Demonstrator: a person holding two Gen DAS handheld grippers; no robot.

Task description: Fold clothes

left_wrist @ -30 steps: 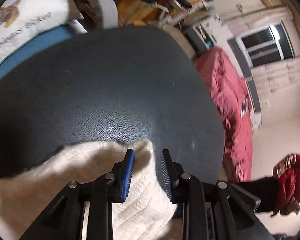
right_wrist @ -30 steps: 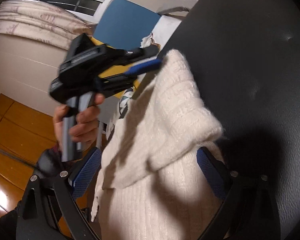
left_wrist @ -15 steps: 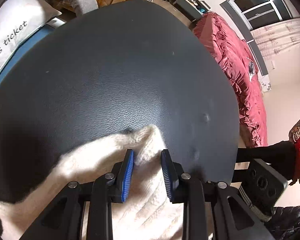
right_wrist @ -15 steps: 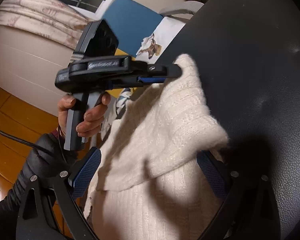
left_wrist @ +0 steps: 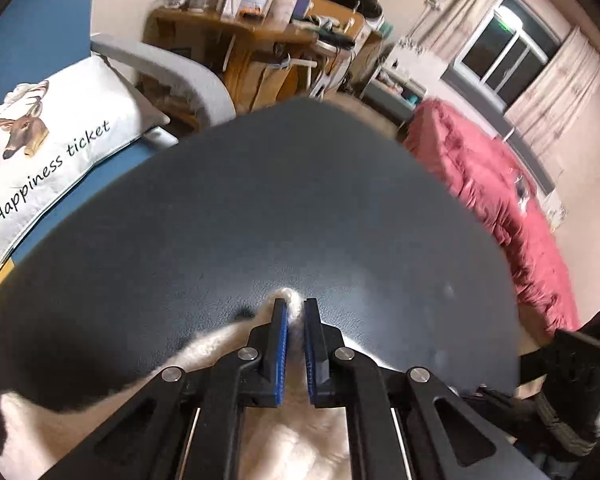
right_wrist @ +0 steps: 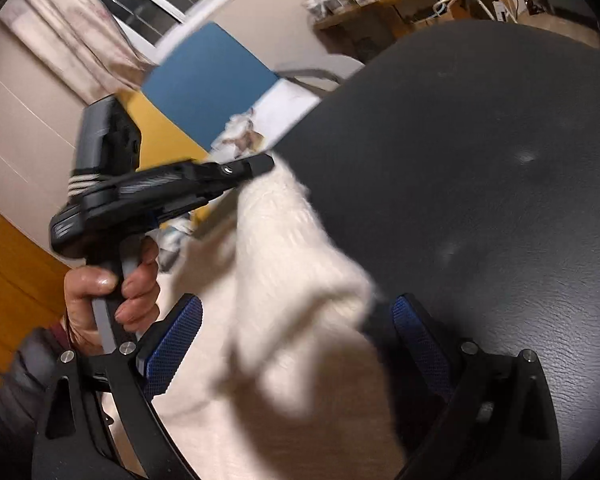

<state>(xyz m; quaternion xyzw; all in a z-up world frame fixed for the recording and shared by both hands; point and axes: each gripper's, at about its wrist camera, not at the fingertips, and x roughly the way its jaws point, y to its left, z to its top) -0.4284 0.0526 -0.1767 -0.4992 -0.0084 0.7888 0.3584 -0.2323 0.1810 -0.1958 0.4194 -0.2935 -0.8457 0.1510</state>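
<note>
A cream knit sweater (left_wrist: 292, 440) lies partly on the dark round table (left_wrist: 260, 200). My left gripper (left_wrist: 295, 304) is closing its jaws on a corner of that sweater, and a thin tuft of knit shows pinched between the blue pads. In the right wrist view the sweater (right_wrist: 284, 248) stretches from the left gripper (right_wrist: 260, 166), held by a hand (right_wrist: 100, 292), down toward the camera. My right gripper (right_wrist: 296, 340) stands wide open. A folded edge of the sweater lies between its fingers, and neither pad presses on it.
A white deer cushion (left_wrist: 40, 152) rests on a blue seat left of the table. Behind it are a grey armrest (left_wrist: 172, 76) and a cluttered wooden desk (left_wrist: 260, 40). A red quilt (left_wrist: 500, 200) lies to the right. Bare table (right_wrist: 480, 160) extends beyond the sweater.
The left jaws have narrowed from a finger-wide gap to a pinch on the sweater's corner, and that gripper has rolled and tilted. The right gripper stays wide open.
</note>
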